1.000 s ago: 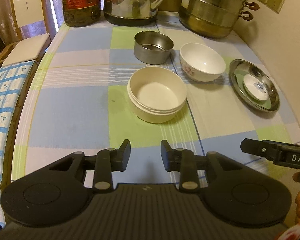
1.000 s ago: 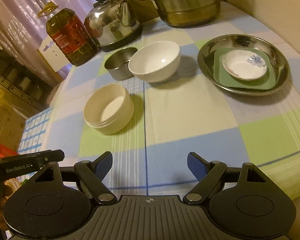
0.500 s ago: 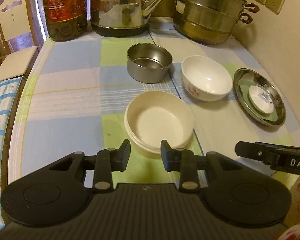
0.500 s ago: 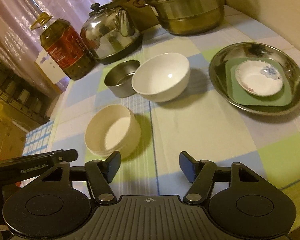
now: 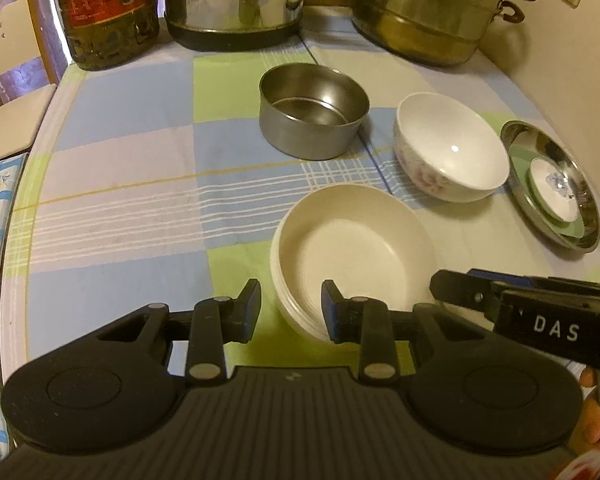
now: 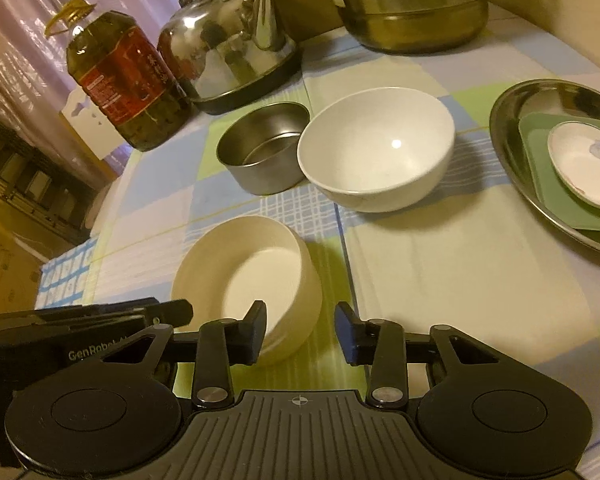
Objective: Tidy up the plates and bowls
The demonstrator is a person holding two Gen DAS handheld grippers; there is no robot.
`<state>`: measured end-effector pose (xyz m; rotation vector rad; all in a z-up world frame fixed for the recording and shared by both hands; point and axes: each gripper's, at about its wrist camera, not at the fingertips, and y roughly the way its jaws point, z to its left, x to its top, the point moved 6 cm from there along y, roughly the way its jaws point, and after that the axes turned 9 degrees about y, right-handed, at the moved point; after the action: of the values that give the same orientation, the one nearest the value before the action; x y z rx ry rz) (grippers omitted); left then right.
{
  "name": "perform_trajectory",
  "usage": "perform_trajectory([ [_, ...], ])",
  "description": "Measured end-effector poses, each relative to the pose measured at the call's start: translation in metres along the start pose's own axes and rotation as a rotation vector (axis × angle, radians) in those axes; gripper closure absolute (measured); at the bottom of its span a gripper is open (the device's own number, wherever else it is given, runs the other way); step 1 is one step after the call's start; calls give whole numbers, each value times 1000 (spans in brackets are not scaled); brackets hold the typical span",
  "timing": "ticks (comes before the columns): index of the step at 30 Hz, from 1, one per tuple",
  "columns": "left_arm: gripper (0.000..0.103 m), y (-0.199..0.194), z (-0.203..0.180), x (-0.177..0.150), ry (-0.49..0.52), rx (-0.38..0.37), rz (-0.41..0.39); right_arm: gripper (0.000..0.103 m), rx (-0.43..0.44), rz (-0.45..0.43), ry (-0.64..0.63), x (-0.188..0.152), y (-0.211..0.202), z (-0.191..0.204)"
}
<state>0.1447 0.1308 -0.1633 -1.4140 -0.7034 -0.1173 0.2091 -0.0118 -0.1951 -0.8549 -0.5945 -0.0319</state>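
Ahead of my grippers the checked tablecloth spreads out, with the steamer pot, kettle and oil bottle along its far edge. Right of my right gripper sits the steel plate holding a green dish and a small saucer. Straight ahead stand the white bowl and steel tin. The cream bowl lies closest: my left gripper straddles its near rim, jaws narrowly apart, pads not pressing. My right gripper is closing, its left finger over the bowl's inside.
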Motion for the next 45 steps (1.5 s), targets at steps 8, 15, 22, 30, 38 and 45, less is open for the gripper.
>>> perform_trajectory([
  [8, 79, 15, 7, 3, 0, -21, 16, 77, -24, 18, 23, 1, 19, -2],
  [15, 88, 20, 6, 3, 8, -40, 16, 86, -25, 19, 12, 0, 22, 2],
  [22, 89, 7, 5, 4, 9, -46, -12, 86, -13, 1, 4, 2, 14, 8],
  [30, 89, -28, -5, 28, 28, -83, -97, 86, 2, -46, 7, 15, -22, 15],
  [38, 89, -36, -35, 72, 84, -126, -184, 86, -21, -121, 47, 43, -54, 3],
  [45, 89, -23, -62, 106, 115, -151, -225, 86, -50, -196, 72, 80, -68, -15],
])
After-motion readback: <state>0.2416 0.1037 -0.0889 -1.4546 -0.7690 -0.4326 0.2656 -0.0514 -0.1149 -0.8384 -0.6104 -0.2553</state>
